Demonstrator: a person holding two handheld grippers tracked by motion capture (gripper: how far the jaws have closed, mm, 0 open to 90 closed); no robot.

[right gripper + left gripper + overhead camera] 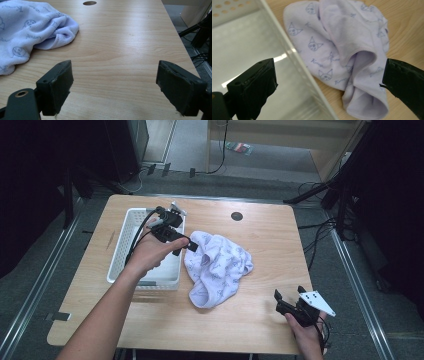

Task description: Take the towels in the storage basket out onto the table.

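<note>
Garment [217, 267], soft crumpled white knit with blue cat print, lies mid-bench; left gripper [329, 82] fingers wide over it; right gripper [113, 92] at 5 o'clock, fingers wide, empty.

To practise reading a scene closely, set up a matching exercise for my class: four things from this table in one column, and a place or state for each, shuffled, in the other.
Things
1. garment
2. basket
3. left gripper
4. right gripper

Places or states
A. white, at the table's left side
B. crumpled at mid-table, pale with a cat print
C. open, low by the table's near right corner
D. open, over the basket's right rim, beside the garment

Pairs: 1-B, 2-A, 3-D, 4-C
</note>
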